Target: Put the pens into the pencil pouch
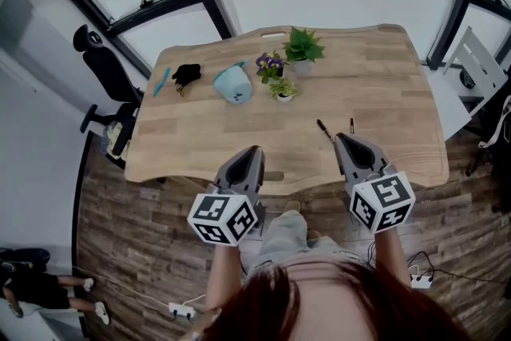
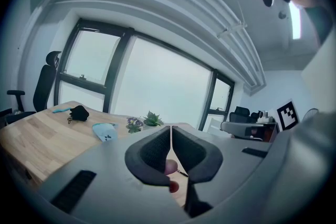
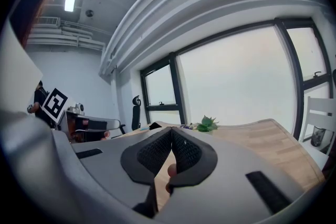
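**Desk:** Item one, jaws?

**Operator:** Left gripper (image 1: 253,152): jaws pressed together, nothing between them. Right gripper (image 1: 341,140): the same, and empty. I hold both over the near edge of the counter (image 1: 383,92).

**Desk:** Task items and locations?

**Operator:** Pencil pouch (image 1: 232,84): one, light blue, left of centre. I cannot tell if its mouth is open. Pens: three. The left dark pen (image 1: 323,128) and right dark pen (image 1: 351,124) lie flat just ahead of the right gripper, well apart from the pouch. The teal pen (image 1: 162,81) lies near the far-left edge.

**Desk:** Other stock?

**Operator:** Potted plants: three. They are a green plant (image 1: 303,46), a purple-flowered plant (image 1: 269,64) and a small plant (image 1: 283,89). Black item (image 1: 186,75): one, unidentified, between teal pen and pouch. Office chair (image 1: 104,68): one, off the left end.

**Desk:** Hazards?

**Operator:** As I judge it:
- Closed jaws brought down on a thin pen would skid or roll it, so I must spread them first.
- The small plant sits between the dark pens and the pouch, so a low carry could knock it over.
- A nudge could send the teal pen off the edge.
- A shut pouch would refuse the pens.
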Motion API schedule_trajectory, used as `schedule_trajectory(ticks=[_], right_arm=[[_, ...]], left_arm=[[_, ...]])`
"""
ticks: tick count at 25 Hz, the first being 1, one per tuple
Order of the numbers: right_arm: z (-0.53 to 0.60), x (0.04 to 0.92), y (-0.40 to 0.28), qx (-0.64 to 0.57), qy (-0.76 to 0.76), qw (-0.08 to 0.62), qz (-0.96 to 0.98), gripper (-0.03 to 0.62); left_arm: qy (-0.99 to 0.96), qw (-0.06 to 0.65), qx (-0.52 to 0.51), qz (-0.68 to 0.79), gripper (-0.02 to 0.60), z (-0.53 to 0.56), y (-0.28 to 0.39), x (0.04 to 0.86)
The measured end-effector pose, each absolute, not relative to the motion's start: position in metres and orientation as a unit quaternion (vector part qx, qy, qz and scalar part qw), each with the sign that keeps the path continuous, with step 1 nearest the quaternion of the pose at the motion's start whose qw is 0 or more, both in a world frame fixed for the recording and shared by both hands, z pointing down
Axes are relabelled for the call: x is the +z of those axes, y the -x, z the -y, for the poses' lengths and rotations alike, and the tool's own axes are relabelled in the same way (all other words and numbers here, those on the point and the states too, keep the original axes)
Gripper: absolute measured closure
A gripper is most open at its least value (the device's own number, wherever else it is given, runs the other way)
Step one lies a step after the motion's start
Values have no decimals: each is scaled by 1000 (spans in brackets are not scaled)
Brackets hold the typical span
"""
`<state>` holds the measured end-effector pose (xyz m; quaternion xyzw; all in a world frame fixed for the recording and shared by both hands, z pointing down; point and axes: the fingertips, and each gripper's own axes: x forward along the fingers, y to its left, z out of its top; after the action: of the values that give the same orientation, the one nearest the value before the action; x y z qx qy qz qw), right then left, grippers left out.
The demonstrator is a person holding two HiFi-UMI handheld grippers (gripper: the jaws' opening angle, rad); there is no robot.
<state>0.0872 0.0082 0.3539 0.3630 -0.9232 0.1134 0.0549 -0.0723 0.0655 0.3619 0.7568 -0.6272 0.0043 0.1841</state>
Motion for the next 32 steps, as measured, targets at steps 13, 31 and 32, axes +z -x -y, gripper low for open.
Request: schedule_trajectory(ticks=[13,31,32], right_arm=[[60,360,-39,113,-396,67,909,594],[122,384,-10,125,-454,106,876,594],[125,386,-11,127,-459,110,873,594]], left_arm=[[-758,200,20,620,577,12,157,382],[-719,249,50,647,511,120,302,448],[-717,252,53,647,511,127,309,454]])
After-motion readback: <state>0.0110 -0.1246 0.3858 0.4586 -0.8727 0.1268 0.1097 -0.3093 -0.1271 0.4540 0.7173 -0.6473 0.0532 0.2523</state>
